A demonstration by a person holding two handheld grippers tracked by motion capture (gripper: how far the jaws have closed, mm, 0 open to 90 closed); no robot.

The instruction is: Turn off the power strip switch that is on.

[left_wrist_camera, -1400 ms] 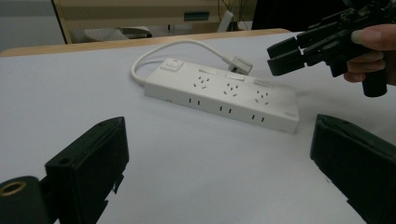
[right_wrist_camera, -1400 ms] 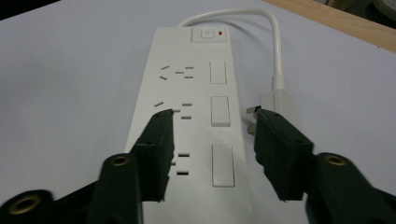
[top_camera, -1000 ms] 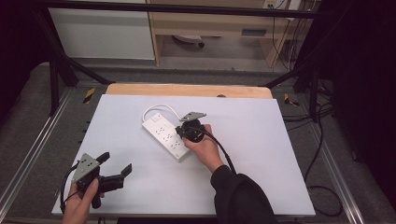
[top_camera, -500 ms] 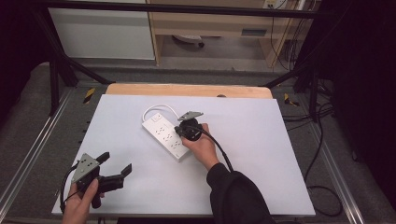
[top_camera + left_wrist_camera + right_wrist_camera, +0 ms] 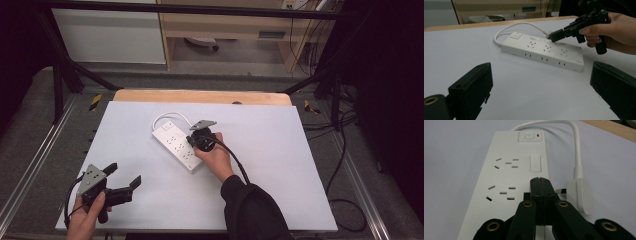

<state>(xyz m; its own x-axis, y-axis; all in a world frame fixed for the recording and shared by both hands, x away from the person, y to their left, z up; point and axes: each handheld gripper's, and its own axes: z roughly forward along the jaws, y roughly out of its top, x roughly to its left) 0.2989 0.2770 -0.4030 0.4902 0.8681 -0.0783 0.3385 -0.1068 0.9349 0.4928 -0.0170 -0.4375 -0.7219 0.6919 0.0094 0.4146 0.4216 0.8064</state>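
1. Power strip (image 5: 176,146), white, is seen lying flat on the white table top (image 5: 280,165), left of centre toward the far side, set at a diagonal from far left to near right.
2. A switch with a red mark (image 5: 530,136) is noted at the strip's far end in the right gripper view; socket groups run along the top face.
3. A white cord (image 5: 170,116) is seen looping from the far end of the strip and ending in a white plug (image 5: 580,195), which lies on the table just beside the strip's right edge with its metal pins pointing toward the strip.
4. The right gripper (image 5: 196,141) is held in the right hand (image 5: 216,159) directly over the strip's right edge. Its jaws are pressed together with nothing between them, the tips at the strip's top face beside the plug; contact cannot be confirmed.
5. The left gripper (image 5: 124,182) is held in the left hand (image 5: 86,220) at the near left corner of the table, well apart from the strip. Its jaws are spread wide and nothing is held between them.
6. A wooden edge (image 5: 200,96) is observed along the far side of the table.
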